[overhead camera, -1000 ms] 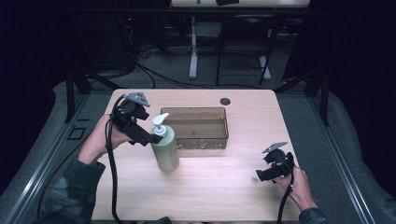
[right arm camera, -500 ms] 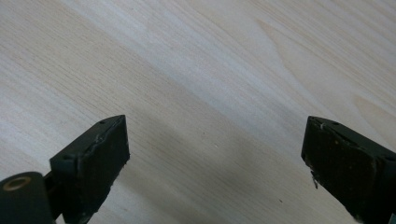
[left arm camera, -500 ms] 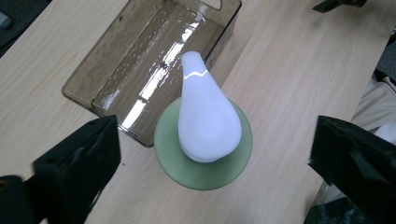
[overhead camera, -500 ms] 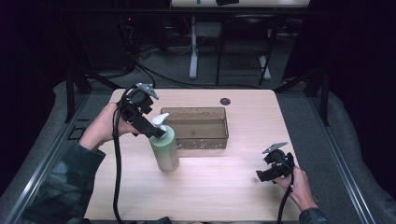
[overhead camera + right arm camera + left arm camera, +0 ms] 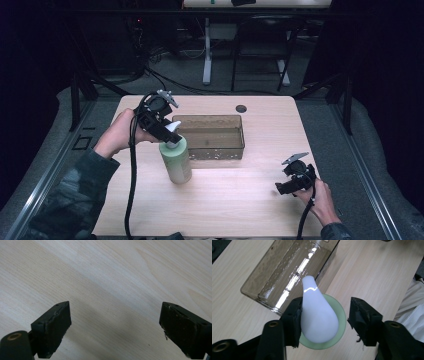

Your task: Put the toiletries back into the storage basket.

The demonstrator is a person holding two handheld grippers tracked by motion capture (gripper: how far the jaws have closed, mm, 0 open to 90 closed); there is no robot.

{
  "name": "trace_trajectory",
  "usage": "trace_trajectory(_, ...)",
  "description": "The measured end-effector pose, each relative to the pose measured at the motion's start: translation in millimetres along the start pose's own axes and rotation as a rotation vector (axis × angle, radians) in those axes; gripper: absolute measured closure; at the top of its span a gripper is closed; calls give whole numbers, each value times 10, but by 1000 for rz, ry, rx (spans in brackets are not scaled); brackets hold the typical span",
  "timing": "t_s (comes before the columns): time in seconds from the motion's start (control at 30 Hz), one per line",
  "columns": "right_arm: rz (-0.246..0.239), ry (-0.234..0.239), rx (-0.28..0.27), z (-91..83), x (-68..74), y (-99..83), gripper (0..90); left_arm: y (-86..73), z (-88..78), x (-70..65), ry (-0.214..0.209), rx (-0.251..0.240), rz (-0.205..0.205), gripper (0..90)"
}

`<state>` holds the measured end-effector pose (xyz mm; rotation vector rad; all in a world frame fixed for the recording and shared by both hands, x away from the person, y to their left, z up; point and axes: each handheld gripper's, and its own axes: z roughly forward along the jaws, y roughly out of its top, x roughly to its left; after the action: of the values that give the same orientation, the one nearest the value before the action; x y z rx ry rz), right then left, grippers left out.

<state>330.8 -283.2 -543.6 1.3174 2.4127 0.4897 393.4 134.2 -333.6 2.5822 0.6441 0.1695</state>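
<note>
Pump bottle [image 5: 176,159], pale green with a white pump head [image 5: 173,131], stands upright on the light wooden table [image 5: 240,200], just in front of the near left corner of a clear brownish plastic bin [image 5: 212,136]. The left gripper [image 5: 167,131] sits over the top of the bottle, held by the person's left hand [image 5: 120,132], with a black cable [image 5: 131,190] trailing down toward the table's near edge.

From the left gripper view, the white pump head [image 5: 317,315] lies between the spread jaws: one jaw touches its side, while the other stands apart from it with a clear gap, so the head is not pinched. The green shoulder of the bottle [image 5: 339,315] shows beneath the head, and the nozzle points toward the bin [image 5: 287,272], whose wet, glossy floor catches the light.

The right gripper [image 5: 294,184] rests low near the table's near right part, well apart from the bottle and the bin, held by the right hand [image 5: 320,200]. In the right gripper view its two black pads [image 5: 53,327] are wide apart over bare wood grain [image 5: 112,277], with nothing between them.

A small dark round hole [image 5: 241,108] sits in the tabletop beyond the bin, near the far edge.
</note>
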Motion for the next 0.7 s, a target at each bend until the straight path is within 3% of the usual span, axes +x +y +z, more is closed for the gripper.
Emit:
trace_trajectory(0.27,1,-5,-1,-4,-1,2,104,2,-3,0,43,7,9,623)
trace_trajectory(0.57,-2,-12,-3,-8,-7,3,101,0,-7,-22,79,12,12,627)
trace_trajectory(0.7,3,-10,-3,-7,-14,0,98,4,-9,-26,70,13,22,629)
